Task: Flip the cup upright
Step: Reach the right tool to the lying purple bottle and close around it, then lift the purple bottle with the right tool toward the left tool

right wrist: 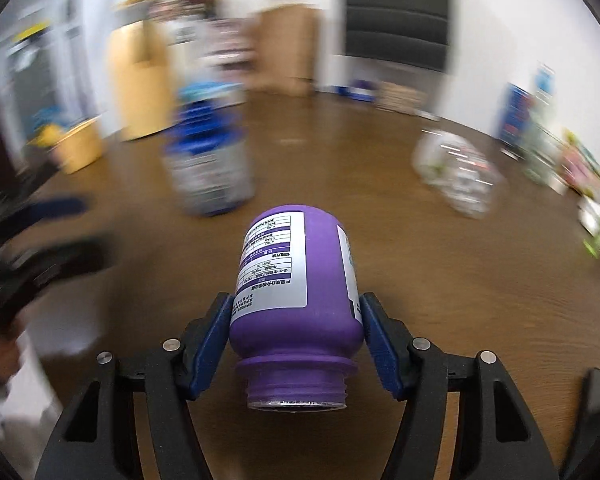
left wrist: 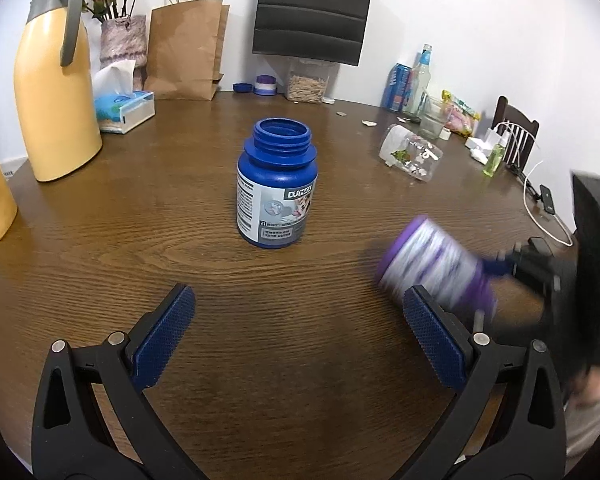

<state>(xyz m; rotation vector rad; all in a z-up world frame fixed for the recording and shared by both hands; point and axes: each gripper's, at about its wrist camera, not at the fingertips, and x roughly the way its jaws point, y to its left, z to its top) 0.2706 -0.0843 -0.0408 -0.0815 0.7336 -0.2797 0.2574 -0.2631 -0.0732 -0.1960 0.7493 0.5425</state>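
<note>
My right gripper [right wrist: 296,336] has its jaws closed on the purple bottle [right wrist: 296,280], a smooth round plastic one with a paper label, lying on its side above the wooden bench [left wrist: 300,340], its threaded open mouth turned toward my camera. My left gripper [left wrist: 300,336] has its jaws wide open and empty over bare, grained wood. The blue bottle [left wrist: 277,184] stands upright in the middle with free room around it, and the right view is blurred everywhere except the purple bottle.
</note>
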